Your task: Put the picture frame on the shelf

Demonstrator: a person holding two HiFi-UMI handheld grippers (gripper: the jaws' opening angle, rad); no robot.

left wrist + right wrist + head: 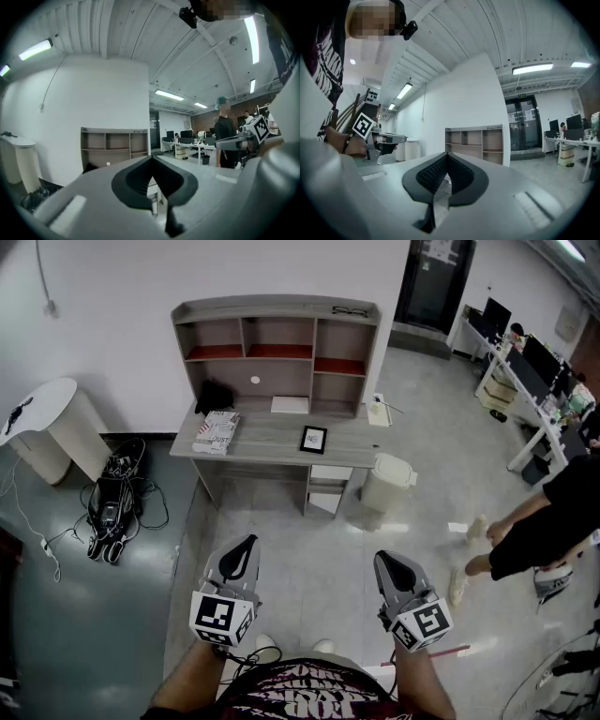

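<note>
Head view, looking steeply down. The frame (313,439) is a small upright rectangle with a thin black border, a pale mat and a small dark picture at its centre. It stands on the grey desk (272,442), right of the middle and near the front edge, below the shelf (281,351). It faces the viewer. Whether it leans back cannot be told.

The shelf is a grey hutch at the back of the desk, against the white wall. It has three upper compartments with reddish boards and taller openings beneath. A pair of glasses (350,310) lies on top of it. A sheet of paper (290,405) and a black object (214,396) sit in the lower openings. A stack of books (217,431) lies at the left end of the desk, well apart from the frame. A white bin (387,482) stands on the floor beside the desk's right end.

The left gripper (246,545) and the right gripper (384,561) are held over the bare floor, side by side, pointing toward the desk and well short of it. In each gripper view the dark pads meet at their tips, with nothing between them. A person (534,521) stands at the right edge.
</note>
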